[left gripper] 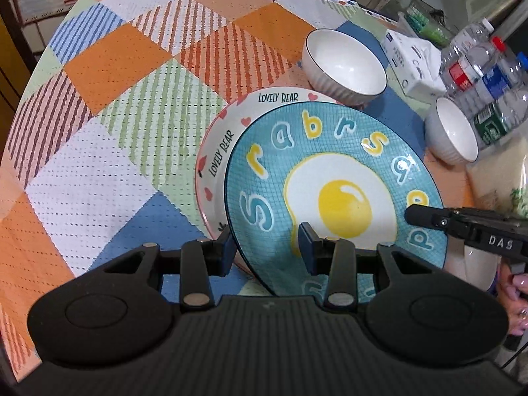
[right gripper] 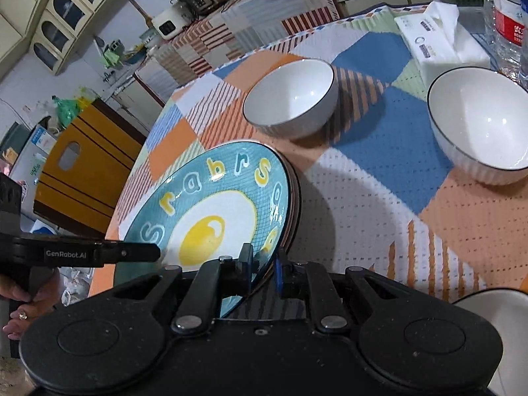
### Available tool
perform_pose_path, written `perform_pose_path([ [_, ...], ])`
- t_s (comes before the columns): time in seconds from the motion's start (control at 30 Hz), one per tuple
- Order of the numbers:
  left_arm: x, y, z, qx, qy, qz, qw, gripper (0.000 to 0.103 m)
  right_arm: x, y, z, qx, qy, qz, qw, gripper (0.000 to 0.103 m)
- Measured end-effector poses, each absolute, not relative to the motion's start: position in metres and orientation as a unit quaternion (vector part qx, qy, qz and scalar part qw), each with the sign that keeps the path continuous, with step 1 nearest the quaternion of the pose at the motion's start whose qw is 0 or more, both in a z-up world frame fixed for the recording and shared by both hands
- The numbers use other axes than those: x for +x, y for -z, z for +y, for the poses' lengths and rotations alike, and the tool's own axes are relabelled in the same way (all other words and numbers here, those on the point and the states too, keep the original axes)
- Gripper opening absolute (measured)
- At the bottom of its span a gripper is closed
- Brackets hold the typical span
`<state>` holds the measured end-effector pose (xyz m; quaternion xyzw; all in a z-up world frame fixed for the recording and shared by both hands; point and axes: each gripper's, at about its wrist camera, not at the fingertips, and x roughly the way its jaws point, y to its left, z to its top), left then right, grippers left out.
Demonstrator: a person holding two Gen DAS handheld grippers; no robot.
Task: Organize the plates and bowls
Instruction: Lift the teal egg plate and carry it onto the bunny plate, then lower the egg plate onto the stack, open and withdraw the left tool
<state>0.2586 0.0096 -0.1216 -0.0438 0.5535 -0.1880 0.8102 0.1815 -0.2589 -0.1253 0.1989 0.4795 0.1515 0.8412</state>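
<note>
A blue plate with a fried-egg picture (left gripper: 333,178) lies tilted over a white "Lovely Bear" plate (left gripper: 227,138) on the patterned tablecloth. My left gripper (left gripper: 267,247) has its fingers around the blue plate's near rim, one finger under and one on top, with a gap showing. My right gripper (right gripper: 264,264) is shut on the blue plate's (right gripper: 211,211) rim at its right side. The right gripper's finger also shows in the left wrist view (left gripper: 425,217). Two white ribbed bowls stand beyond, one at the back (left gripper: 343,66) (right gripper: 292,95) and one at the right (left gripper: 452,135) (right gripper: 478,122).
A tissue box (left gripper: 412,62) (right gripper: 442,43) and several plastic bottles (left gripper: 488,82) stand at the table's far right. Another white dish (right gripper: 495,313) sits at the near right. A yellow cabinet (right gripper: 89,168) and kitchen counters lie past the table's left edge.
</note>
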Motion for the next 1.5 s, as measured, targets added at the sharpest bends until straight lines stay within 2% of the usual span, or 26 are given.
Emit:
perform_pose_path([
  [0.3, 0.251, 0.137, 0.027, -0.039, 0.179, 0.540, 0.821, 0.038, 0.184, 0.127, -0.238, 0.188, -0.147, 0.490, 0.839, 0.019],
  [0.57, 0.251, 0.146, 0.026, -0.056, 0.186, 0.542, 0.818, 0.038, 0.183, 0.120, -0.224, 0.124, -0.130, 0.497, 0.849, 0.022],
  [0.8, 0.253, 0.144, 0.021, -0.051, 0.174, 0.548, 0.817, 0.038, 0.180, 0.113, -0.198, 0.036, -0.104, 0.497, 0.861, 0.035],
  [1.1, 0.266, 0.143, 0.012, -0.049, 0.128, 0.585, 0.799, 0.038, 0.195, 0.119, -0.175, -0.035, -0.047, 0.504, 0.862, 0.043],
  [1.3, 0.266, 0.143, 0.004, -0.032, 0.112, 0.589, 0.800, 0.038, 0.198, 0.124, -0.161, -0.087, -0.027, 0.488, 0.868, 0.043],
  [1.5, 0.250, 0.133, -0.002, -0.026, 0.113, 0.586, 0.802, 0.038, 0.192, 0.123, -0.168, -0.076, -0.029, 0.468, 0.880, 0.041],
])
